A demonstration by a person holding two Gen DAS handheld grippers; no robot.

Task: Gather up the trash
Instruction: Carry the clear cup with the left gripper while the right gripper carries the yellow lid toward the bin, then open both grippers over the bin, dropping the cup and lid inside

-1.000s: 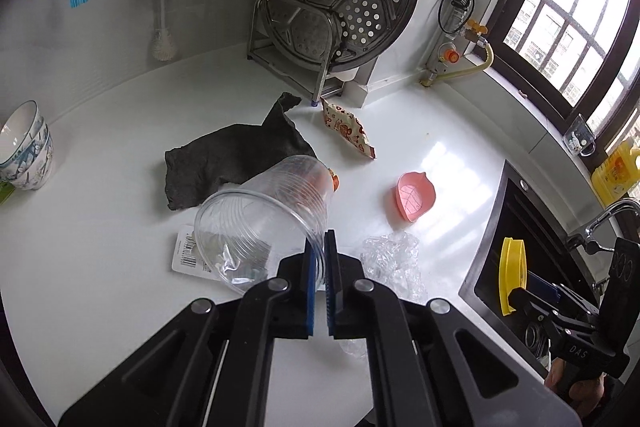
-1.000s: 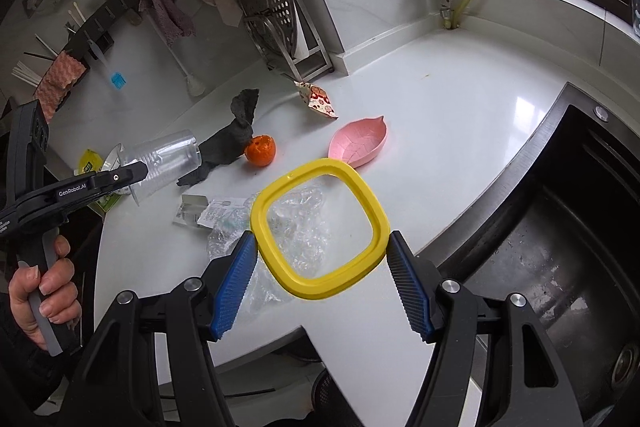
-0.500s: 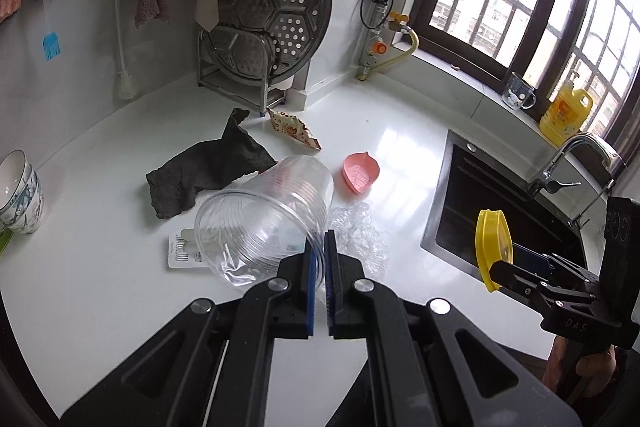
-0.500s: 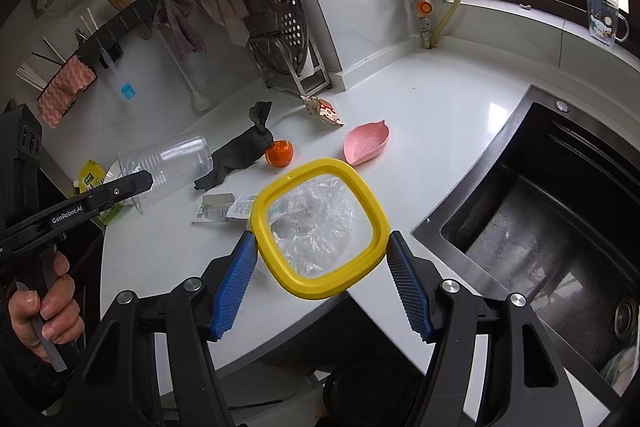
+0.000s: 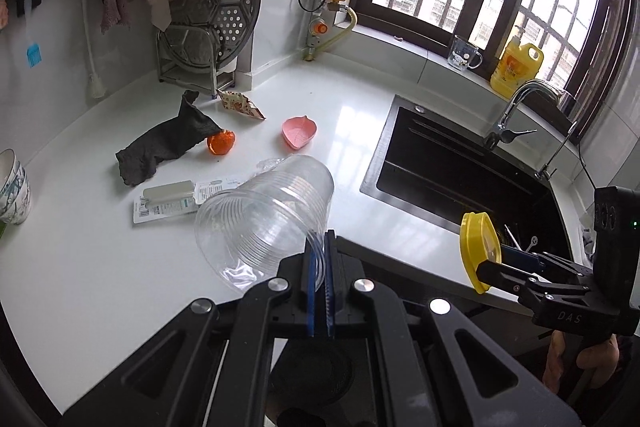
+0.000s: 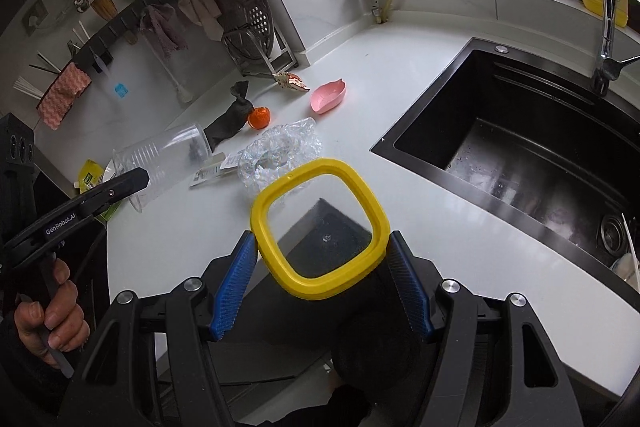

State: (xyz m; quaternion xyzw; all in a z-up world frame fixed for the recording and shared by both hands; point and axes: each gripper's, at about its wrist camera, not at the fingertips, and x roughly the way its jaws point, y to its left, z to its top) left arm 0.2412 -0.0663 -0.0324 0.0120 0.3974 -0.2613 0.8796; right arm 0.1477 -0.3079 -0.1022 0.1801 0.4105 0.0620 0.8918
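Observation:
My left gripper [image 5: 319,283] is shut on the rim of a clear plastic cup [image 5: 268,219], held on its side above the counter's front edge; the cup also shows in the right wrist view [image 6: 160,163]. My right gripper [image 6: 320,267] is shut on a yellow-rimmed square lid [image 6: 320,239], held in front of the counter; the lid shows edge-on in the left wrist view [image 5: 478,251]. On the white counter [image 5: 80,247] lie crumpled clear plastic film [image 6: 280,151], a flat packet [image 5: 168,203], an orange peel [image 5: 220,142] and a printed wrapper [image 5: 240,103].
A dark cloth [image 5: 168,143] and a pink leaf-shaped dish [image 5: 299,133] lie mid-counter. A black sink [image 6: 520,147] with a tap [image 5: 516,107] is to the right. Stacked bowls [image 5: 12,187] stand at the left edge. A steamer rack [image 5: 216,15] stands at the back.
Both grippers have pulled back from the counter toward its front edge, carrying the cup and the lid. More of the sink and a dark space below the counter edge have come into view.

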